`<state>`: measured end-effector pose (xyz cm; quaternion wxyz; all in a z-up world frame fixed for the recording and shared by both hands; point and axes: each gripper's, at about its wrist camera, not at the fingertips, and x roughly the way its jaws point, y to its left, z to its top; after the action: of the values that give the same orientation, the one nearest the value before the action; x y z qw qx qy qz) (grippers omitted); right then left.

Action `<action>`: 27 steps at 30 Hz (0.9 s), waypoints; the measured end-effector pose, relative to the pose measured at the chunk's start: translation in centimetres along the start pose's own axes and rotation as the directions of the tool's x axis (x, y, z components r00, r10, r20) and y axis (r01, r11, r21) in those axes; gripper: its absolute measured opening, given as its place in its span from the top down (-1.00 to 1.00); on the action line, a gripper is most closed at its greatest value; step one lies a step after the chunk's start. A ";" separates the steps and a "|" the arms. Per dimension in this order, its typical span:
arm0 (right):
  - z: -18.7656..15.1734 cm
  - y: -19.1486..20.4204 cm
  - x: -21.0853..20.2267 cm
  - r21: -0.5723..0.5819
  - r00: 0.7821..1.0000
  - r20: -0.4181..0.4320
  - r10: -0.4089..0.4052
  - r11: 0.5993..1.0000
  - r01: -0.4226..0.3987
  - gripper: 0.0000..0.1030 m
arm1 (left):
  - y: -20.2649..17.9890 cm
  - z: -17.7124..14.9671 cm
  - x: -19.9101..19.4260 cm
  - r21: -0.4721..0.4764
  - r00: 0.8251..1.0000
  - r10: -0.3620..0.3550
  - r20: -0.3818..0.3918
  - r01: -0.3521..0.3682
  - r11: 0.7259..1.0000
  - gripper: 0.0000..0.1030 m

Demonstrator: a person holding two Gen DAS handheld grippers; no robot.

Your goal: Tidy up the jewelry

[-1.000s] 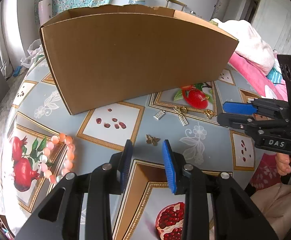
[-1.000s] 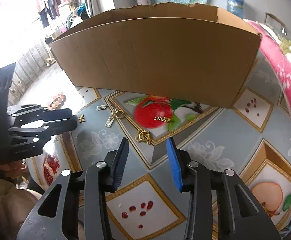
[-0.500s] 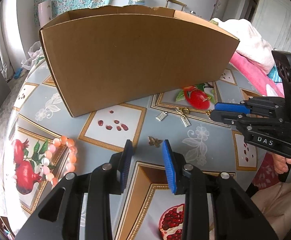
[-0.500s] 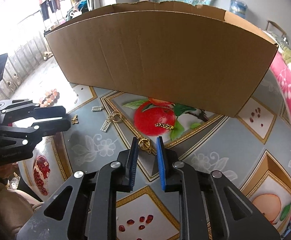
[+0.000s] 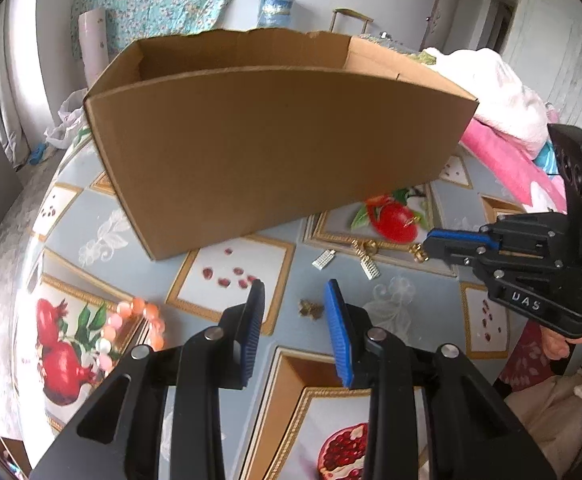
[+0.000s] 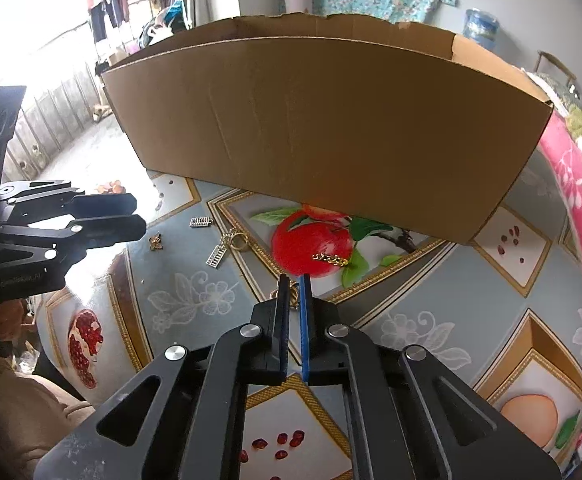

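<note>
A brown cardboard box (image 5: 275, 148) stands open on the patterned table; it also shows in the right wrist view (image 6: 331, 128). My right gripper (image 6: 294, 280) is shut on a gold ring piece (image 6: 287, 291); in the left wrist view (image 5: 427, 245) the gold piece (image 5: 418, 254) hangs at its tips. My left gripper (image 5: 293, 294) is open and empty above a small gold butterfly charm (image 5: 310, 309). Loose on the table lie a silver bar charm (image 6: 201, 222), a gold ring with a silver tag (image 6: 231, 242), a short gold chain (image 6: 331, 259) and a pink bead bracelet (image 5: 131, 332).
The table (image 6: 431, 280) carries a fruit-print cover. A pink blanket (image 6: 579, 184) lies at the right. The person's hand (image 5: 563, 344) holds the right gripper's handle. A blue water jug (image 5: 276, 10) stands behind the box.
My right gripper moved forward over the gold ring piece and closed on it. My left gripper lifted and tilted a little; the box's open top now shows.
</note>
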<state>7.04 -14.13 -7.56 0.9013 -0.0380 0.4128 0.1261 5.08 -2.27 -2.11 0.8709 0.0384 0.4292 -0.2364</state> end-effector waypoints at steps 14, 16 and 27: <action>-0.7 -1.6 -0.9 0.010 0.999 0.017 0.047 0.999 -0.047 0.53 | -2.3 1.6 0.9 0.069 1.000 -0.019 0.010 0.019 0.997 0.42; -0.7 -1.9 -0.9 0.018 0.998 0.020 0.055 0.998 -0.056 0.52 | -2.8 2.1 1.0 0.089 0.999 -0.039 0.024 0.037 0.995 0.42; -0.6 -4.2 -0.8 0.066 0.995 0.033 0.099 0.993 -0.101 0.52 | -6.0 3.5 3.7 0.211 0.995 -0.098 -0.023 0.101 0.972 0.43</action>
<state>7.15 -18.43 -7.49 0.9007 0.0150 0.4046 0.1575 6.88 -9.89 -1.97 0.8463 0.1108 0.4083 -0.3238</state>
